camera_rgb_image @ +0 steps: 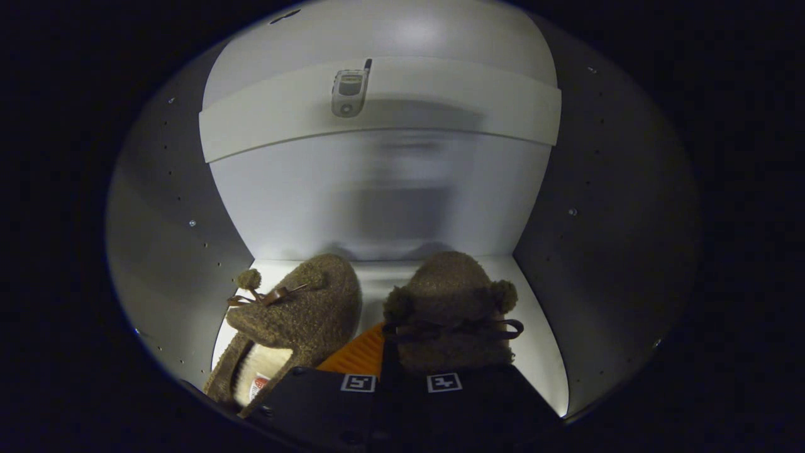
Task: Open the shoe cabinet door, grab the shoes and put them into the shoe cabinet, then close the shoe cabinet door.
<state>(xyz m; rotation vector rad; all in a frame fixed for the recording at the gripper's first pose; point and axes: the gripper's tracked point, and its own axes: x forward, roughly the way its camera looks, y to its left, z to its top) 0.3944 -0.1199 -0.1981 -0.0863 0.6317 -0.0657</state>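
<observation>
The claw is seen at the near edge of the shoe cabinet, reaching into its lower compartment. One ridged finger pad is visible between the two slippers, lying against the inner flank of the right slipper; the other finger is hidden behind that slipper and the claw's body, so it cannot be told whether the claw is pinching the slipper or merely spread beside it. Two square coded markers are carried on the claw's body.

Two slippers are counted, both resting on the cabinet's bottom shelf with their toes pointed toward the back panel. The right slipper is placed directly ahead of the claw, touching the visible pad. The left slipper is set just beside the claw on its left, slightly angled, its opening exposed toward the claw.

Both slippers are made of a brown, nubby, fleece-like fabric with rounded toes. Each is trimmed with a thin leather-like lace and small fuzzy pompoms (one pompom is clearly seen on the left slipper, and two on the right). A cream, woolly lining is shown inside the left slipper, with a small label at its heel.

The cabinet's interior is formed of smooth pale panels; its side walls are dotted with rows of small peg holes. One upper shelf is fitted across the back, and one small phone-shaped handset is laid on it.
</observation>
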